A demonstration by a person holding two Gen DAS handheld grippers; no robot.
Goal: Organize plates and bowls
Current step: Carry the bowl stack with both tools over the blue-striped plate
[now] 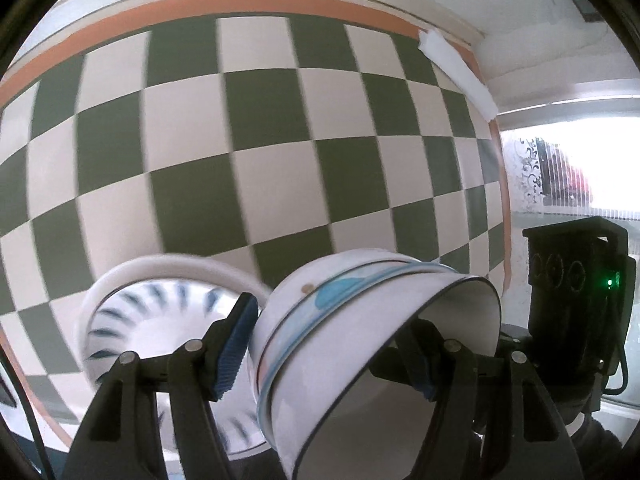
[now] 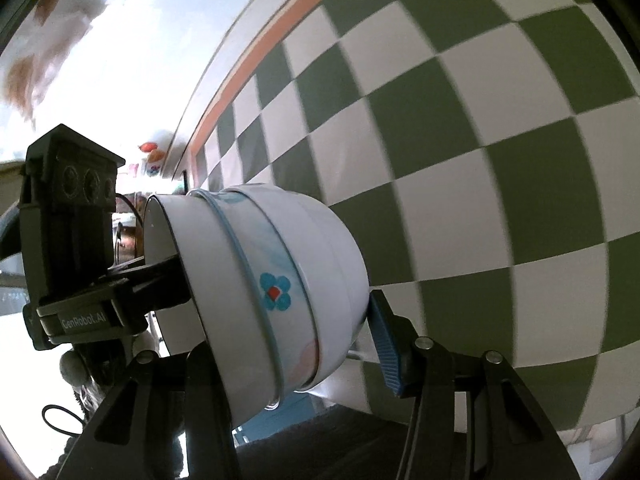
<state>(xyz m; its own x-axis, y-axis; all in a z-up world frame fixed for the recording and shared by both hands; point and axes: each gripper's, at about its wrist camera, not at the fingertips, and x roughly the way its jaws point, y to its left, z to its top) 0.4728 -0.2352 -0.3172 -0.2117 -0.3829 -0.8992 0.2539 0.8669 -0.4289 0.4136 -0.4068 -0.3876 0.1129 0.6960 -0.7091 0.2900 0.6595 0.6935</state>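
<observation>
A stack of bowls (image 1: 360,344), two or three nested and tipped on its side, hangs above the checkered table (image 1: 240,140) between both tools. In the left wrist view the left tool (image 1: 332,354) has its jaws either side of the stack: the blue pad (image 1: 236,348) of one finger lies against the outer wall near the base, while the other finger reaches inside the open mouth, so it appears closed on the bowls through the wall. The right wrist view shows the right tool (image 2: 296,354) around the same bowls (image 2: 272,280), but its blue-padded finger (image 2: 384,344) stands just beside the base and whether it touches cannot be told; the other finger is hidden behind the rim, so its grip cannot be judged. A striped plate (image 1: 132,320) lies on the table just beyond the left tool. The bowls look like glazed ceramic: stiff, smooth, fairly heavy as a stack, and breakable if dropped. Nested pieces may slide against each other when tilted like this, so the safest hold is probably across the rim wall, pinching all layers together, with the stack levelled before it is set down gently.
</observation>
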